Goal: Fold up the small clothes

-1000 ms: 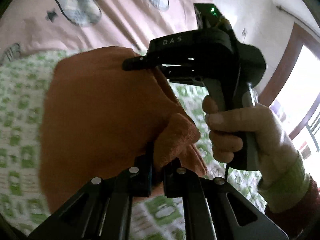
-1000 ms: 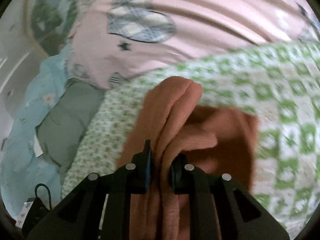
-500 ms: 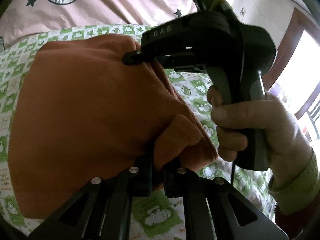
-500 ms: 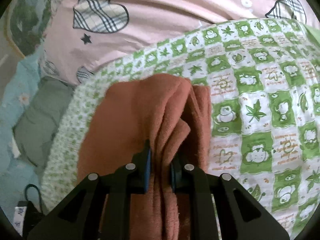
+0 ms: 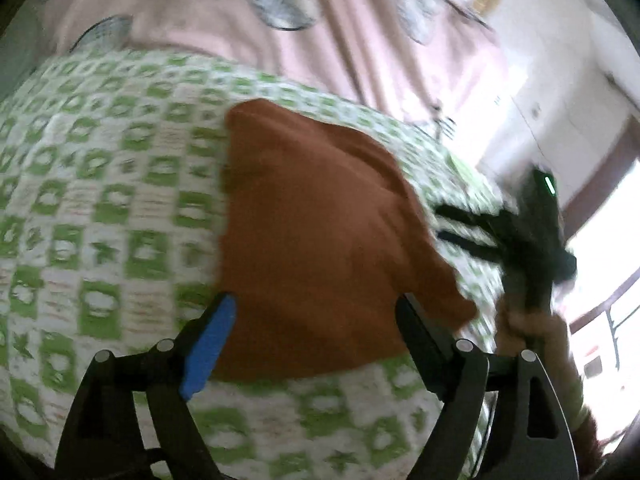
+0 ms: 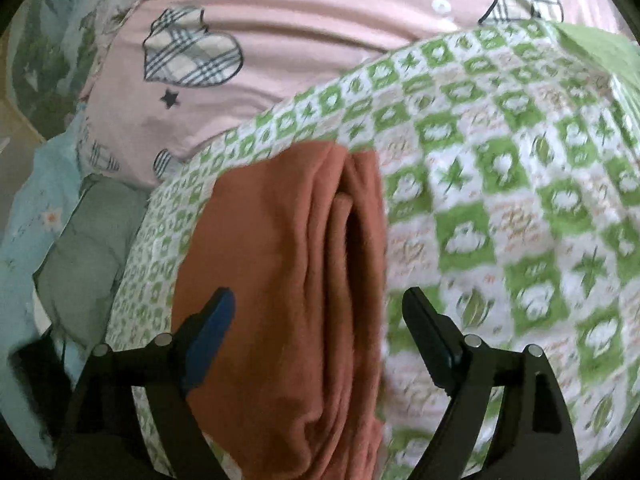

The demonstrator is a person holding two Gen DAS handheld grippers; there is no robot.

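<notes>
Now both grippers are wide apart and hold nothing. The left gripper (image 5: pixel 316 320) and the right gripper (image 6: pixel 318 316) each hang over the folded orange cloth (image 5: pixel 320 240) lying on the green checked blanket (image 6: pixel 500 200).

Rust-orange garment (image 5: pixel 320 232) lies folded on the green-checked blanket (image 5: pixel 104 208). Left hand-held gripper (image 5: pixel 316 320) is spread wide at its near edge, gripping nothing. Right hand-held gripper (image 5: pixel 448 222) sits off right, blurry, fingers apart.

Fuzzy matt rust cloth (image 6: pixel 280 300)
</notes>
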